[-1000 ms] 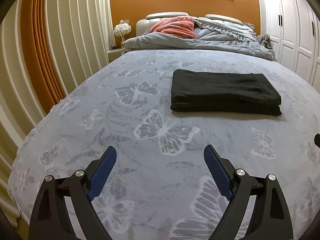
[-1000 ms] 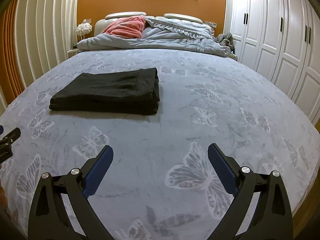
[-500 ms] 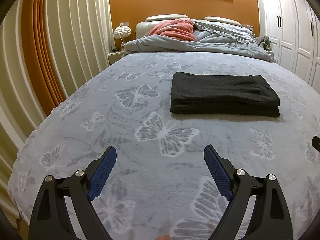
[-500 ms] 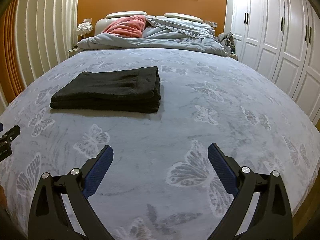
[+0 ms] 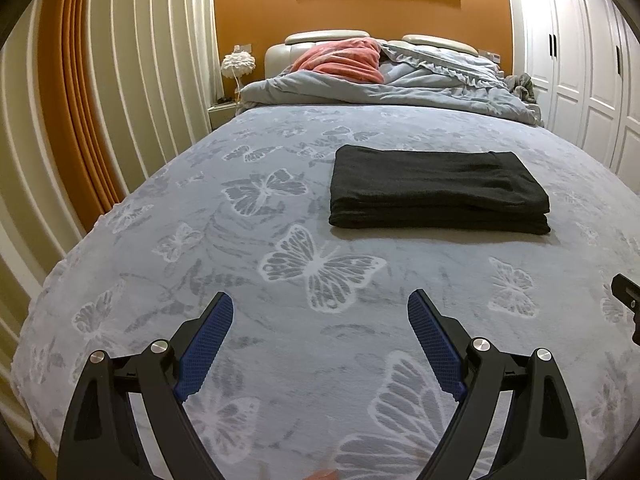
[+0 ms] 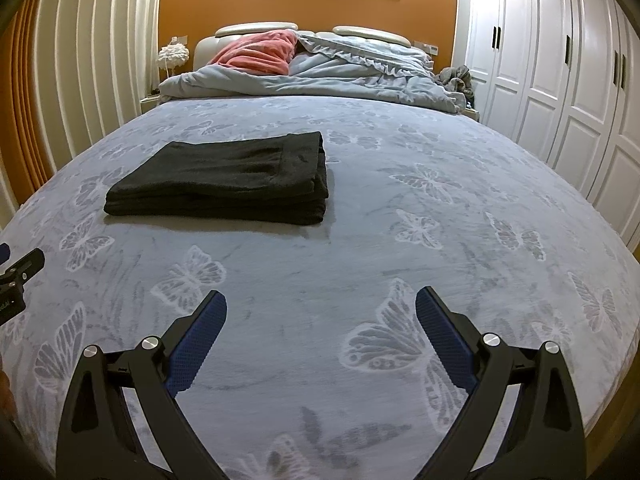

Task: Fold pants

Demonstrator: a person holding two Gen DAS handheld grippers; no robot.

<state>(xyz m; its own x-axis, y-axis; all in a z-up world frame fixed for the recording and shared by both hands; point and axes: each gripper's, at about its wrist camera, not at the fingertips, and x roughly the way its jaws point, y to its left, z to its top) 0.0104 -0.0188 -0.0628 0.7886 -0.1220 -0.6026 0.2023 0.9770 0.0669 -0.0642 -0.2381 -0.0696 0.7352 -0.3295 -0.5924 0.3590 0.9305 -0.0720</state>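
Your pants [image 5: 438, 190] lie already folded on the bed [image 5: 280, 320], as a flat dark rectangle with several layers stacked one on the other. Its edges look even, and the near long side shows the folds lying tidy. The bundle rests in the middle part of the butterfly blanket, well ahead of both your tools, toward the crumpled grey duvet [image 5: 380, 88] and the pink pillow [image 5: 344, 60] at the head of the bed. In the right wrist view the same pants [image 6: 224, 178] sit to the left of centre, with the waistband side turned to the right. Your left claw [image 5: 320, 344] is released, its blue pads spread wide, and nothing is between them except the blanket below. Your right claw [image 6: 320, 340] is released as well and carries nothing. Neither one touches the garment; both hover apart from it near the foot of the bed. In my judgement the folding itself is finished, because no loose leg or corner hangs out from the stack. What may remain is only a small pressing or straightening, if you want the top layer smoother, and I see no clear need for it.
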